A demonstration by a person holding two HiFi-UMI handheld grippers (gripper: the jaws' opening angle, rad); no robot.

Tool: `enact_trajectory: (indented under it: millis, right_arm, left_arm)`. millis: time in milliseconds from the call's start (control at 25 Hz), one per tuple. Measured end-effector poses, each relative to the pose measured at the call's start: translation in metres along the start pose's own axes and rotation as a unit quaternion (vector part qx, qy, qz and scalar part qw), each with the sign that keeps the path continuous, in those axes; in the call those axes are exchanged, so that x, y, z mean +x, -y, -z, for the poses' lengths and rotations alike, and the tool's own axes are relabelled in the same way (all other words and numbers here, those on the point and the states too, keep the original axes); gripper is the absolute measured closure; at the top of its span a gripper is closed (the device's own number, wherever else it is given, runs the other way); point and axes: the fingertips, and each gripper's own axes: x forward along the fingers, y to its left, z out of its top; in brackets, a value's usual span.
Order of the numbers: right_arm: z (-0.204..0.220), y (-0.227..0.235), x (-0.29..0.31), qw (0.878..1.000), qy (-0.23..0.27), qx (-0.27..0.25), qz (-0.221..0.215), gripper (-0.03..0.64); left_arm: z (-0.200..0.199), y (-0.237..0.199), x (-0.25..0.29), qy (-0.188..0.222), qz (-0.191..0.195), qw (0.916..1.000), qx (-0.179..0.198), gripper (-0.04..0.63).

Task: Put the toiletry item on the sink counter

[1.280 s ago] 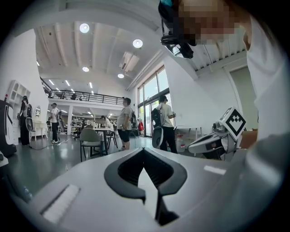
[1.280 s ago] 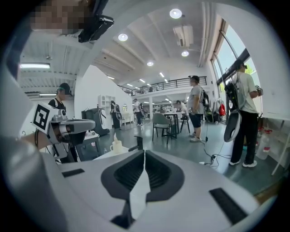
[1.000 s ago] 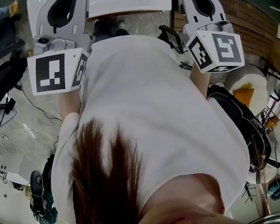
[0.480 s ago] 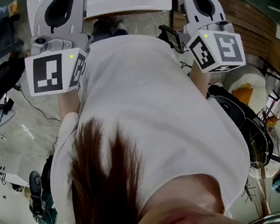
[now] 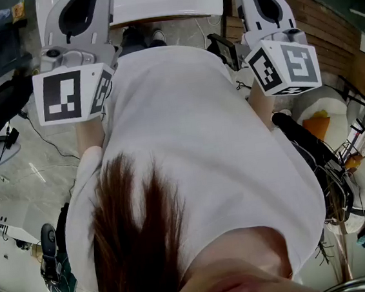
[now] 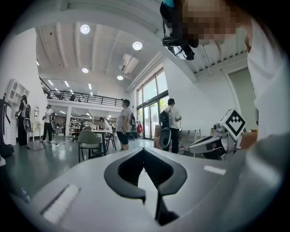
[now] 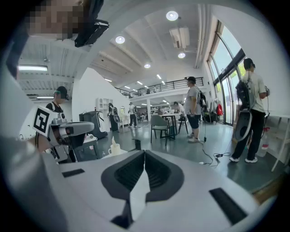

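1. White slab (image 5: 167, 0) at the top edge of the head view may be a counter; I cannot tell. No toiletry item shows on it or anywhere else.
2. Left gripper (image 6: 143, 152) has its jaws clenched together with nothing between them. Right gripper (image 7: 144, 154) is likewise closed on air.
3. Both are held out ahead of the shirt (image 5: 195, 141), roughly level. I judge this an idle pose, fitting either an item yet to be fetched or one already set down out of view.
4. Open floor (image 6: 41, 163) lies ahead; people (image 6: 123, 122) and a chair (image 6: 89, 138) stand well off. One cable (image 7: 219, 155) trails at centre right of the right gripper view.
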Motion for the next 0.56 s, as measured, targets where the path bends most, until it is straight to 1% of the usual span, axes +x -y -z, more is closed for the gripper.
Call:
enact_trajectory:
  millis: [200, 560]
  right_arm:
    - [0.0011, 0.0066, -0.0053, 1.000, 0.001, 0.003, 0.010, 0.606]
    - [-0.0012, 0.0080, -0.0066, 1.000, 0.004, 0.004, 0.016, 0.606]
  left_arm:
    - [-0.0017, 0.0056, 0.0034, 0.001, 0.007, 1.0000, 0.002, 0.586]
    - [-0.0041, 0.0038, 0.0040, 0.003, 0.009, 0.9999, 0.004, 0.586]
